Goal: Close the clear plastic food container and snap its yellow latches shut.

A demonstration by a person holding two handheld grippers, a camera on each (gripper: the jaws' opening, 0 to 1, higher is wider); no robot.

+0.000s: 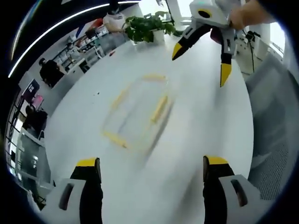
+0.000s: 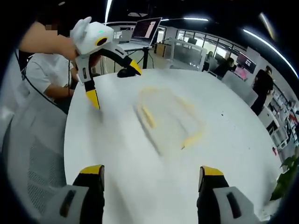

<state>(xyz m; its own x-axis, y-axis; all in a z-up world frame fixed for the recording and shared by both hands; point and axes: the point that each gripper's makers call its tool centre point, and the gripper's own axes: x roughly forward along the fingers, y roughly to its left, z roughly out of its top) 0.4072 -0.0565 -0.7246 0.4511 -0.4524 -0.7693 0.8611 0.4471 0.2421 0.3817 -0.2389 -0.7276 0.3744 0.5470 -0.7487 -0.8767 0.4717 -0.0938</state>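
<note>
In the left gripper view we see our left gripper at the bottom, its yellow-tipped fingers spread wide and holding nothing above the white desk. Ahead of it, near the middle of the desk, lies the clear plastic food container, blurred, with its yellow latches showing as streaks along its edges; we cannot tell whether the lid is seated. Further right and beyond it, the right gripper hangs over the desk with fingers wide apart, a hand gripping it. A potted plant stands at the far edge.

In the right gripper view the left gripper comes in at the upper left, also spread wide, and the container sits mid-desk, touched by neither gripper. A laptop stands on a stand beyond the desk.
</note>
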